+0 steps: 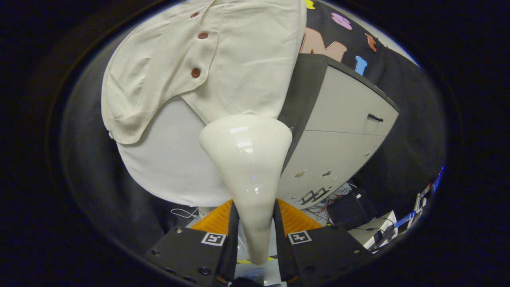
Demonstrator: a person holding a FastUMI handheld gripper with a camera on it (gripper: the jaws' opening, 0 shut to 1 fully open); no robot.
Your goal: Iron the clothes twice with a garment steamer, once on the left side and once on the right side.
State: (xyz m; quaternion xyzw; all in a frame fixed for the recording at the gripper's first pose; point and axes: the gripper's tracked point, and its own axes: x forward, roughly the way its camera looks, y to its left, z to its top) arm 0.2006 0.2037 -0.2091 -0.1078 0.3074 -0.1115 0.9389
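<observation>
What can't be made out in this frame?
- Steamer face: points away, against the shirt; contact and steam unseen.
- Shirt's upper part: cut off by the view's edge.
- Gripper pads: the steamer's handle covers them where the fingers close on it.
- Cables beside the cabinet: too small to trace.
</observation>
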